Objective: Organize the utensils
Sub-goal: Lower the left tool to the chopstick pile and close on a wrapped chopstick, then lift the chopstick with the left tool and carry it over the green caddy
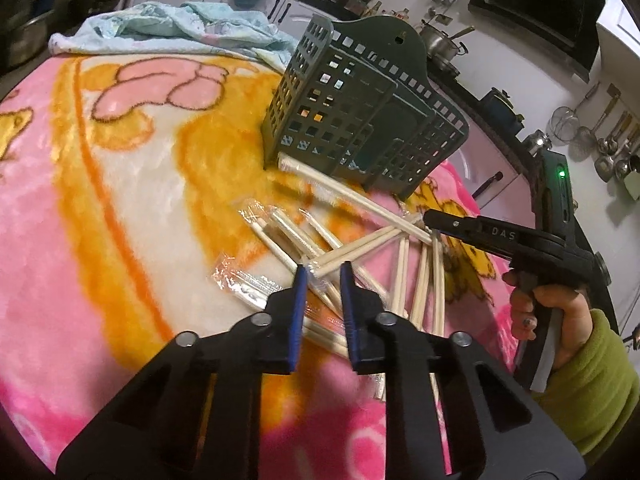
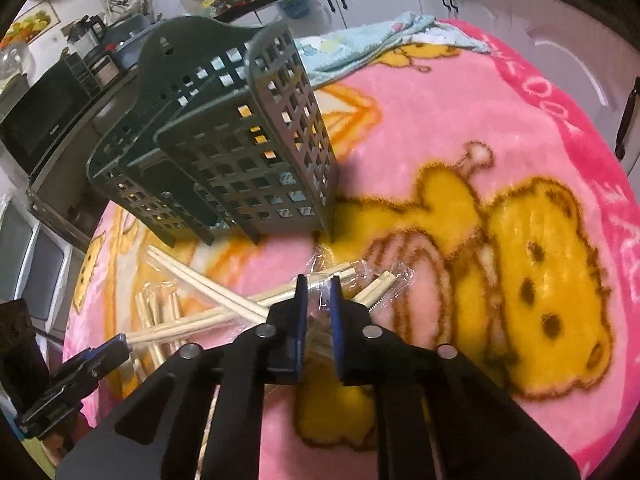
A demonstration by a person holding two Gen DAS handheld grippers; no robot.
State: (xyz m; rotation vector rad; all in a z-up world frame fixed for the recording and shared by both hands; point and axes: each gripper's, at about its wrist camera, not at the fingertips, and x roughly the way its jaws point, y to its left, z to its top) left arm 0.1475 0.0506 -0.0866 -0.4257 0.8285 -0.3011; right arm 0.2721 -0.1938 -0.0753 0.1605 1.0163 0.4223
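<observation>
Chopsticks (image 1: 348,252) lie wrapped in front of the holder (image 1: 352,120) as left gripper (image 1: 324,270) and right gripper (image 2: 318,284) each pinch one; slick wrappers could slip.

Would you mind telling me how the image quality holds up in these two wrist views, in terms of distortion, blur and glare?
Left wrist view: strong fisheye bending with dark corners; the green utensil holder is slightly soft, the clear chopstick wrappers glint, and the pink blanket looks oversaturated. Right wrist view: the same curvature; the kitchen background is blurry, and the chopsticks stay readable.
</observation>
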